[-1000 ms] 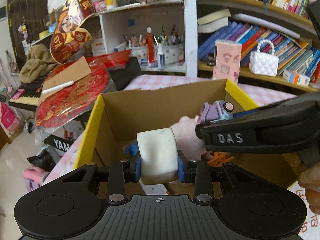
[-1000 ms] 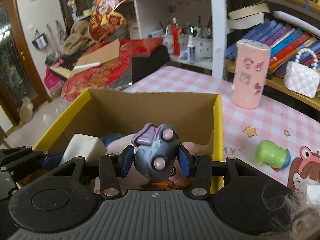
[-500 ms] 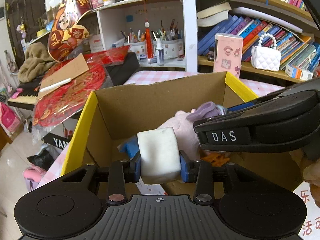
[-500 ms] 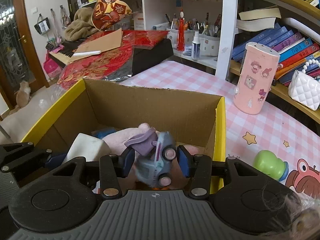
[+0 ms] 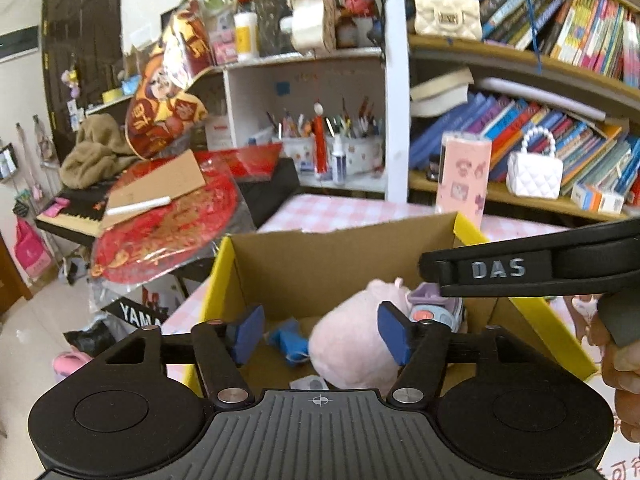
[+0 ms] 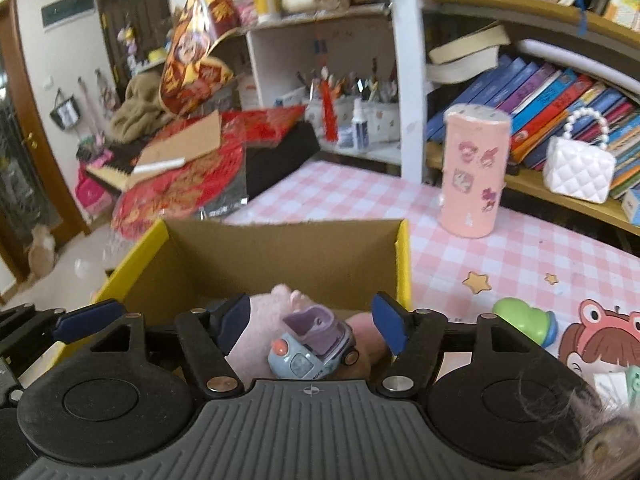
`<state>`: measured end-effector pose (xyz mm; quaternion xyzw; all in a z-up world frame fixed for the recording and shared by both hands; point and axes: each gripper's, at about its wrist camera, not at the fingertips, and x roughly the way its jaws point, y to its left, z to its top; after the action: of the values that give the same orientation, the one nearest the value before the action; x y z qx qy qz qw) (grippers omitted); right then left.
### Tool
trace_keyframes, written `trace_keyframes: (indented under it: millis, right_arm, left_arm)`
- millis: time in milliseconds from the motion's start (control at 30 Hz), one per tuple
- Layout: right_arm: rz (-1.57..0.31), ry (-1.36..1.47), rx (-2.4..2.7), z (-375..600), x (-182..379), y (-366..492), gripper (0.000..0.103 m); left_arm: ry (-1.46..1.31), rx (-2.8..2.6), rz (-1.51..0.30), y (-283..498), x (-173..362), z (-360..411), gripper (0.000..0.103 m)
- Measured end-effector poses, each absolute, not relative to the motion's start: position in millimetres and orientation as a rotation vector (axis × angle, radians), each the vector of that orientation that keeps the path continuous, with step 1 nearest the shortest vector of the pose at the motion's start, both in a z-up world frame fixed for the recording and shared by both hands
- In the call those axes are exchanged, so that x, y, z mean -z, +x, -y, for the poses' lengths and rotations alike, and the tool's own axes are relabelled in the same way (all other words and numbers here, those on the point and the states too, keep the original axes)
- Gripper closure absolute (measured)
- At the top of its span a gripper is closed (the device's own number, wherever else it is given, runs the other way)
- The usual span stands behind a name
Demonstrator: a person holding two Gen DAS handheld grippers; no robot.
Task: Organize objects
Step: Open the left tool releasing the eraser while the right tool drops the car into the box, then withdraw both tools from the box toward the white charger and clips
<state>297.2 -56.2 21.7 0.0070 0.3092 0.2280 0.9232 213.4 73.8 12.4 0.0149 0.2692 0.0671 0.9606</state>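
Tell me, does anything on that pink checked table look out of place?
Yes: a green toy lies on its side on the tablecloth, outside the cardboard box where the toy truck and pink plush already lie.

We see the left black hand-held gripper with blue pads (image 5: pixel 320 334) tilted downward, jaws opening, nothing pressed between its pads. The right black hand-held gripper with blue pads (image 6: pixel 310 326) is tilted down likewise, jaws opening, pads clear of anything. In the left wrist view its body crosses from the right, gripped by a person's bare hand (image 5: pixel 620 364) at the frame edge.
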Motion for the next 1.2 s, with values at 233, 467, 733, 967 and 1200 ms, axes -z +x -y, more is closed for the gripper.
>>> trace_keyframes:
  millis: [233,467,733,967,1200]
  right_arm:
    - [-0.589,0.026,-0.425,66.9,-32.6,266.5,0.036]
    - [-0.579,0.020,-0.377,72.1,-32.8,230.3,0.036]
    - [-0.586,-0.010,-0.309,72.8,-21.7,171.8,0.033]
    - [-0.642,-0.031,-0.266,70.4,-2.0,124.2,0.032]
    - [-0.678,-0.043,-0.237,69.1,11.4,89.0,0.032]
  left_arm:
    - [0.005,-0.140,-0.524,188.3,-20.8,-81.3,0.037]
    - [-0.003,-0.133,-0.528,158.7,-19.5,-85.2,0.037]
    - [-0.012,-0.140,-0.559,115.9,-12.3,-91.0,0.028]
    - [-0.001,-0.129,-0.605,79.3,-1.4,-91.5,0.027]
    - [0.008,-0.116,-0.639,54.8,6.6,-92.3,0.027]
